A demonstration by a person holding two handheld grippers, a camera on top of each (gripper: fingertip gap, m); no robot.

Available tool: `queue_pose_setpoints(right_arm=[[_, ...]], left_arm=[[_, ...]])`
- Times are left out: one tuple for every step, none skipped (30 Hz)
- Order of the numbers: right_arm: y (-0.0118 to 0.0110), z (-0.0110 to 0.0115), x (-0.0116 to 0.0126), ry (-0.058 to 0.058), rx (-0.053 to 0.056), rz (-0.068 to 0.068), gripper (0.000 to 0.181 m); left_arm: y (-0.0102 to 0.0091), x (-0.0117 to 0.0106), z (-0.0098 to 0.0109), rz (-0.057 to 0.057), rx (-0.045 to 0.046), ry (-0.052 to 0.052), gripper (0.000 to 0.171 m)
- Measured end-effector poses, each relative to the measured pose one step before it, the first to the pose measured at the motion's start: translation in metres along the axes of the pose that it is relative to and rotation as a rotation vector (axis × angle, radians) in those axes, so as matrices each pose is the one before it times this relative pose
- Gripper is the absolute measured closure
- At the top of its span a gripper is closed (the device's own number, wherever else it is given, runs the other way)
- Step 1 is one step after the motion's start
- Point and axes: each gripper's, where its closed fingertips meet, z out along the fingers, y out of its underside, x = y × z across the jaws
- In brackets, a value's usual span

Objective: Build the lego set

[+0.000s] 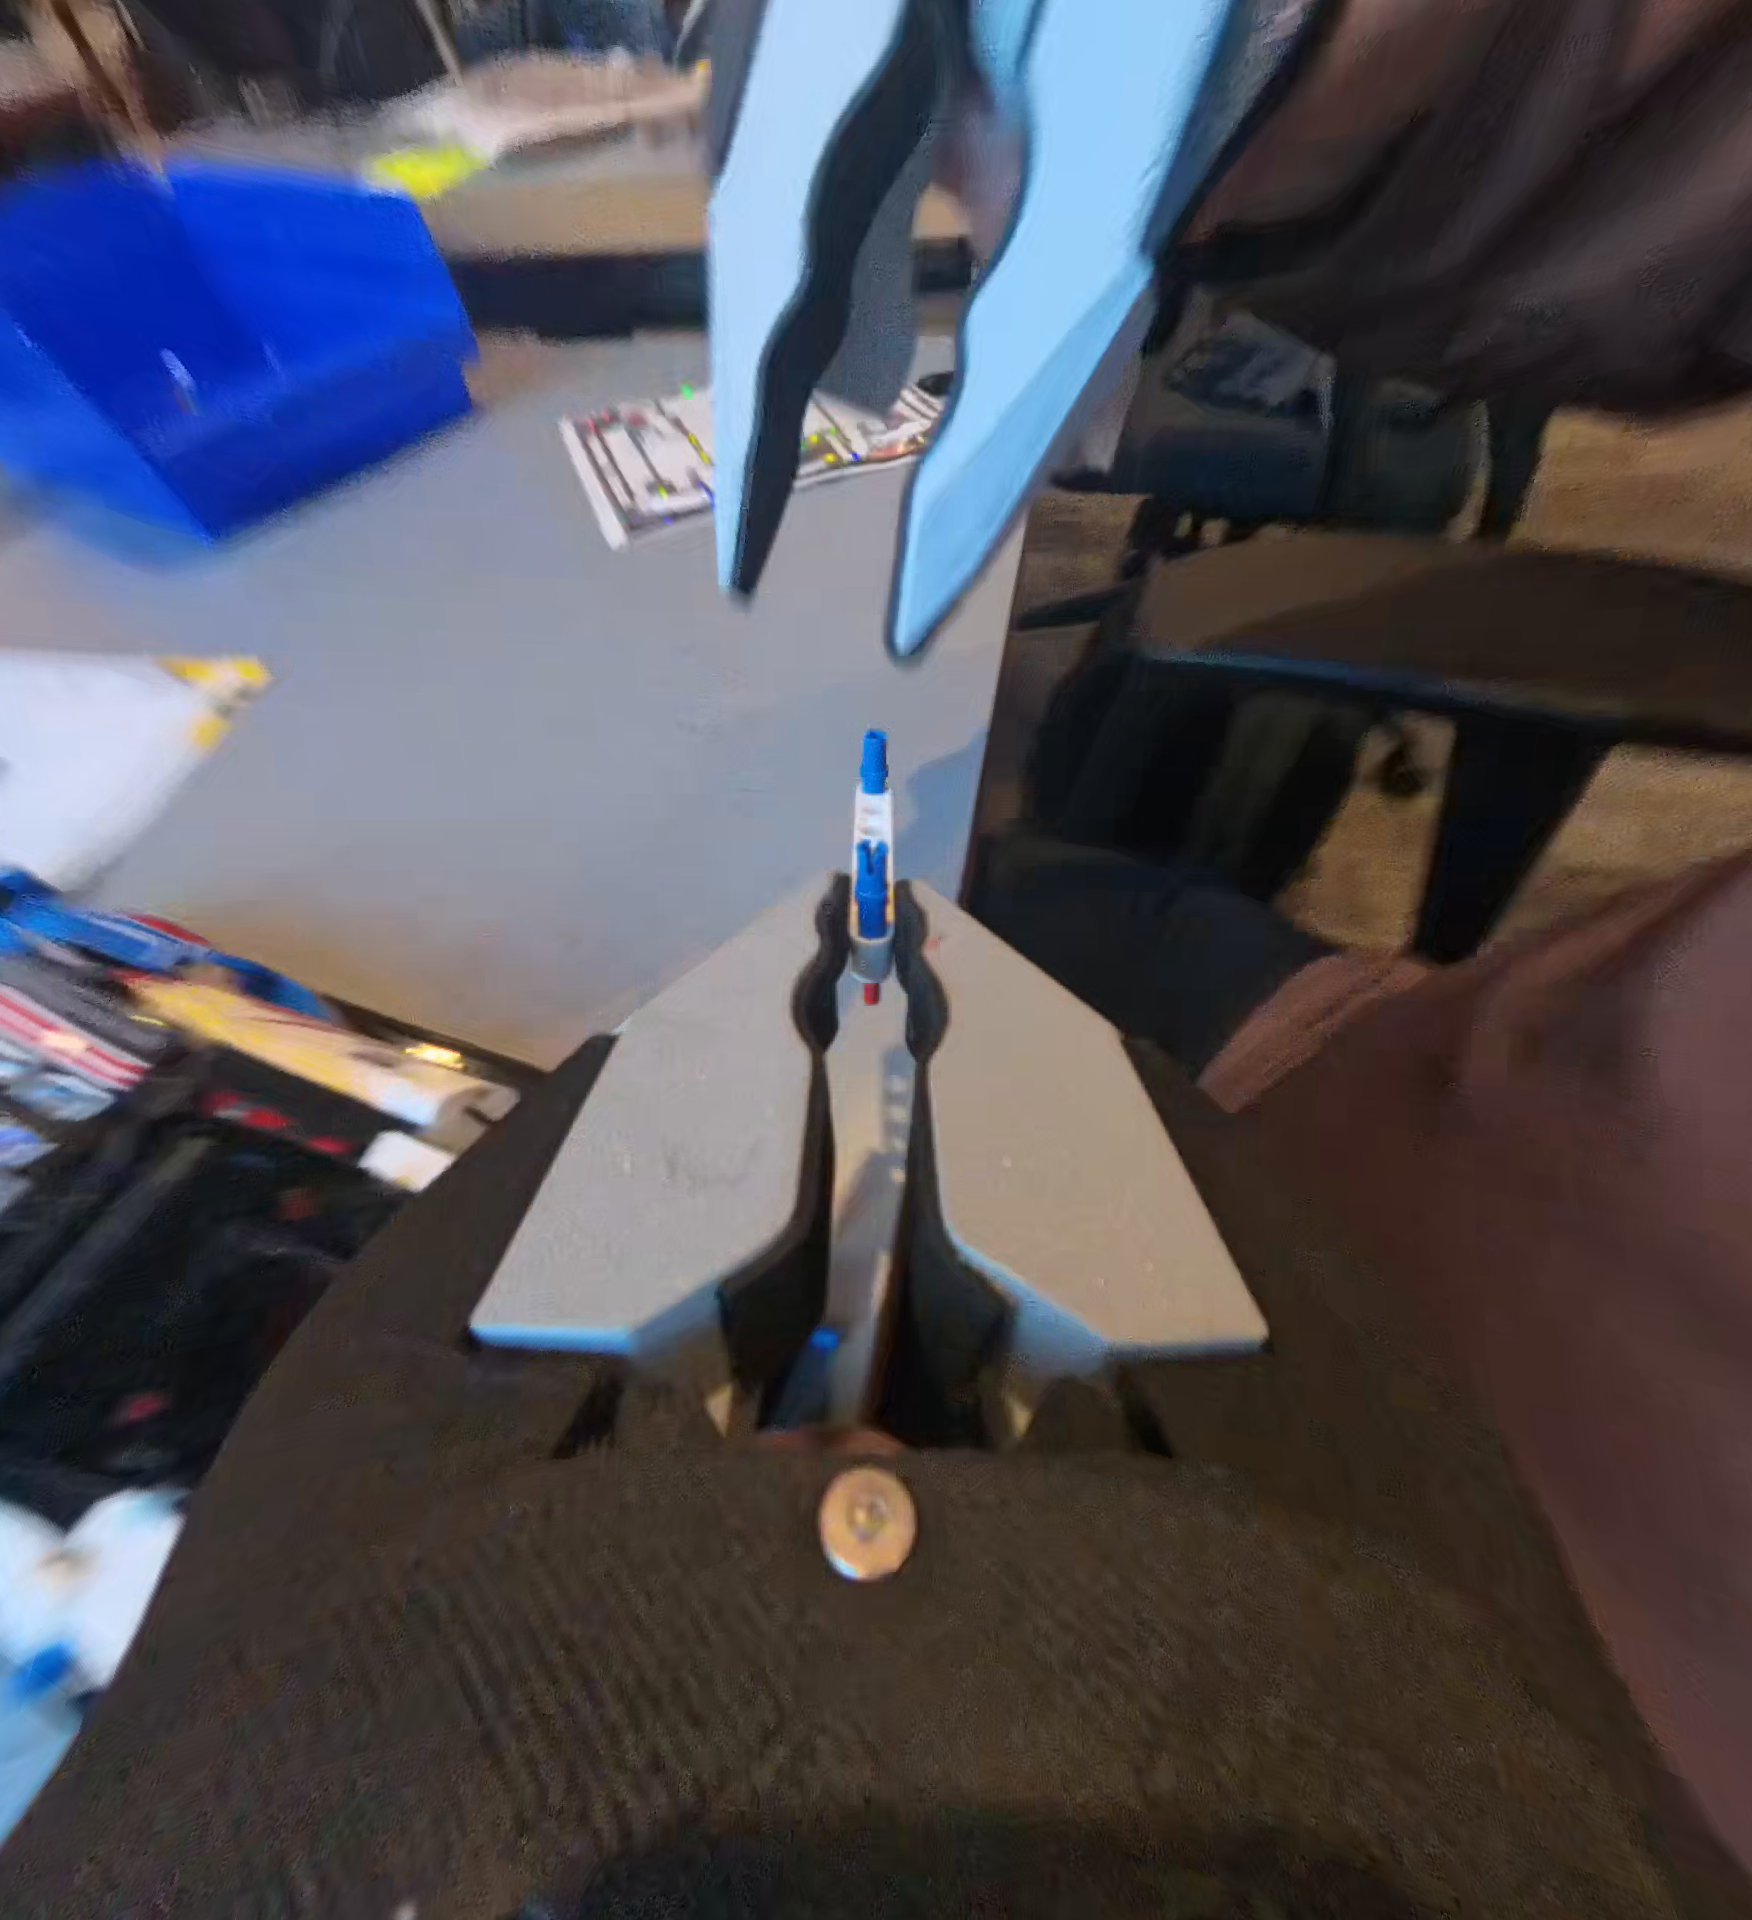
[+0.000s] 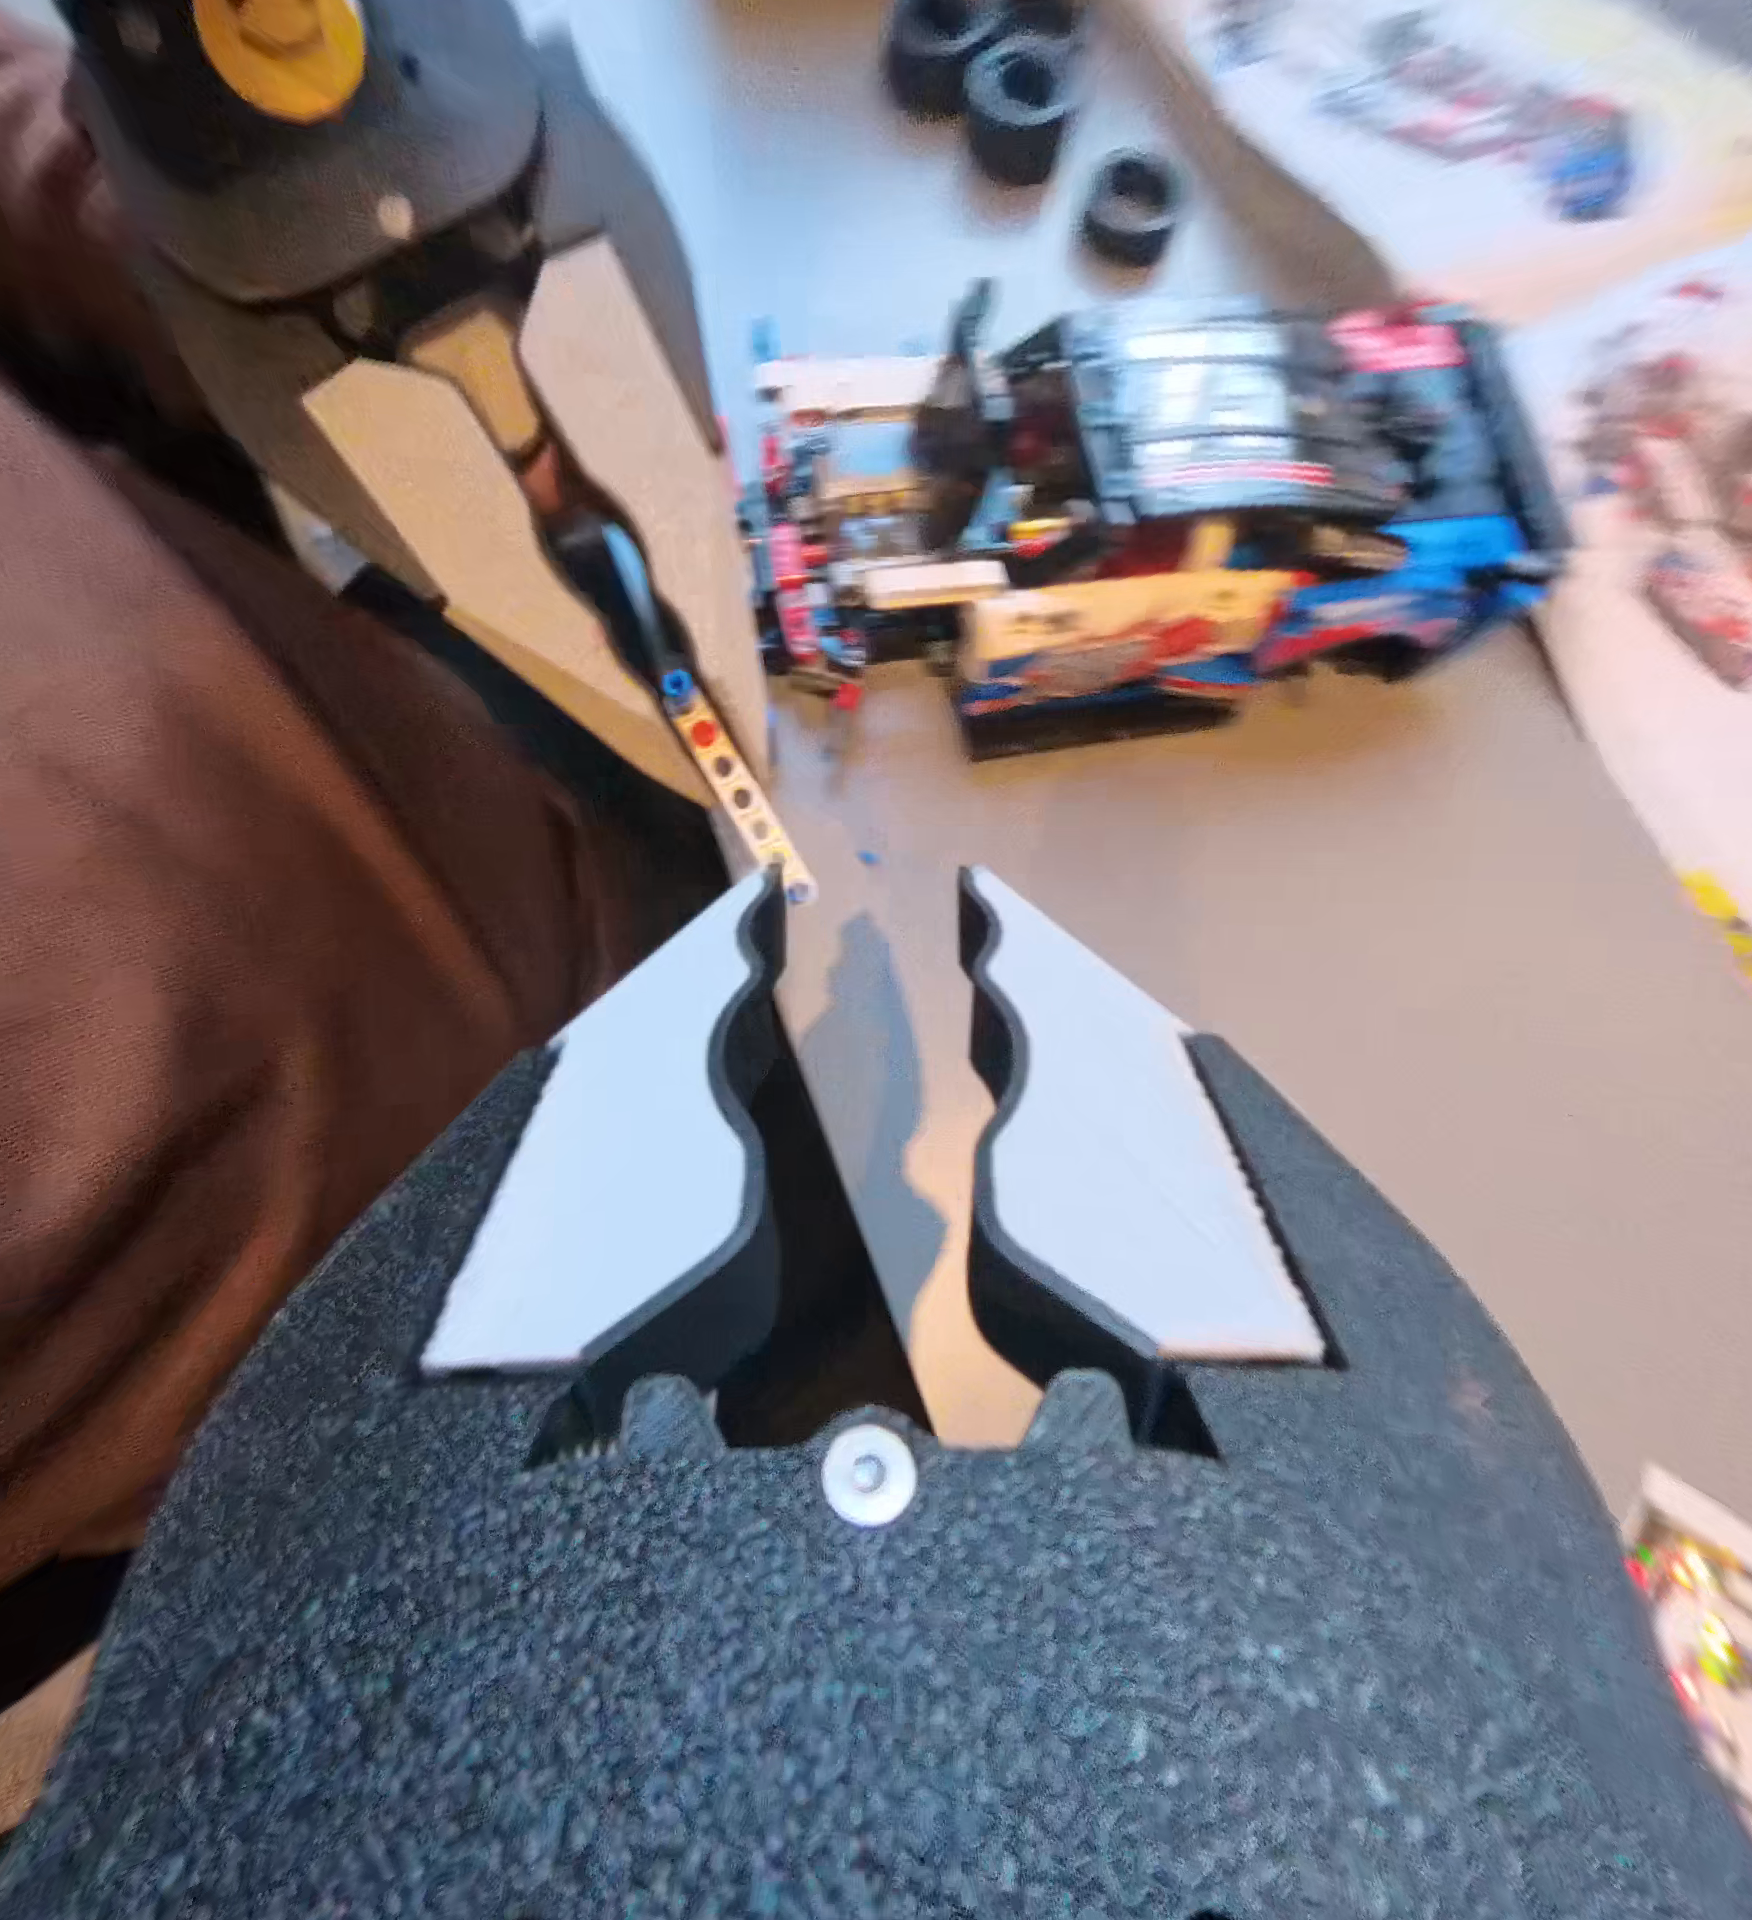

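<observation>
My left gripper (image 1: 870, 896) is shut on a thin white Lego beam (image 1: 872, 831) with blue pins and a red pin, held upright above the grey table. In the right wrist view the same beam (image 2: 737, 784) shows its row of holes, sticking out of the left gripper (image 2: 690, 691). My right gripper (image 2: 867, 883) is open and empty, its left fingertip next to the beam's free end. It shows from above in the left wrist view (image 1: 820, 613). The partly built Lego race car (image 2: 1163, 520), blue, white, red and black, stands on the table beyond.
A blue bin (image 1: 186, 343) stands at the far left. Instruction sheets (image 1: 664, 468) lie on the table. Black tyres (image 2: 1028, 94) lie behind the car. A printed box (image 2: 1474, 114) is at the right. A chair (image 1: 1474, 665) stands past the table edge. A brown sleeve (image 2: 176, 831) fills the left. The grippers' ends are close to 5 cm from one another.
</observation>
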Motion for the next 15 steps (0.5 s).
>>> queue_pose_setpoints(right_arm=[[0.00325, -0.01088, 0.01039, 0.0298, 0.0232, 0.0212, 0.153], [0.00515, -0.00806, 0.00603, 0.0124, 0.0116, 0.0110, 0.161], [0.00714, -0.00532, 0.00353, 0.0063, 0.0013, 0.0070, 0.166], [0.00768, -0.00255, -0.00116, -0.0139, -0.0044, 0.0077, 0.166], [0.00561, -0.00059, -0.00580, -0.0333, 0.0076, 0.0080, 0.166], [0.00416, 0.00132, -0.00743, -0.0388, 0.0166, 0.0087, 0.168], [0.00536, 0.00336, -0.00639, -0.0315, 0.0058, 0.0062, 0.169], [0.00612, 0.00507, -0.00241, -0.0059, -0.0025, -0.0031, 0.172], [0.00570, 0.00630, -0.00004, 0.0087, -0.0026, -0.0096, 0.172], [0.00517, 0.00674, 0.00096, 0.0121, -0.0071, -0.0069, 0.171], [0.00412, 0.00625, 0.00344, 0.0278, -0.0085, -0.0060, 0.163], [0.00241, 0.00518, 0.00484, 0.0418, -0.0073, -0.0136, 0.148], [0.00080, 0.00370, 0.00433, 0.0490, -0.0058, -0.0277, 0.133], [-0.00212, 0.00111, 0.00258, 0.0484, 0.0085, -0.0386, 0.126], [-0.00609, -0.00172, 0.00112, 0.0459, 0.0324, -0.0420, 0.126]], left_arm=[[0.00163, 0.00159, 0.00820, -0.0839, -0.01368, 0.0486, 0.167], [0.00161, -0.00218, 0.00640, -0.0734, -0.00921, 0.0231, 0.167], [-0.00172, -0.00296, 0.00395, -0.0607, 0.01308, 0.0156, 0.167], [-0.00240, 0.00099, 0.00196, -0.0422, 0.01705, 0.0347, 0.167], [0.00007, 0.00044, 0.00092, -0.0250, -0.00212, 0.0232, 0.167], [0.00196, 0.00211, 0.00078, -0.0039, -0.01581, 0.0245, 0.167], [0.00379, 0.00248, 0.00140, 0.0036, -0.03014, 0.0206, 0.167], [0.00408, -0.00057, 0.00209, 0.0060, -0.03542, -0.0031, 0.167], [0.00188, -0.00245, 0.00235, 0.0124, -0.02154, -0.0192, 0.167], [0.00017, -0.00219, 0.00286, 0.0098, -0.01610, -0.0200, 0.167], [-0.00087, -0.00205, 0.00337, 0.0038, -0.01654, -0.0189, 0.167], [-0.00123, -0.00120, 0.00335, -0.0097, -0.01770, -0.0130, 0.167], [-0.00250, 0.00083, 0.00276, -0.0256, -0.00831, 0.0048, 0.167], [-0.00347, 0.00203, 0.00164, -0.0345, 0.00594, 0.0197, 0.167], [-0.00300, 0.00034, 0.00061, -0.0441, 0.01082, 0.0173, 0.167]])
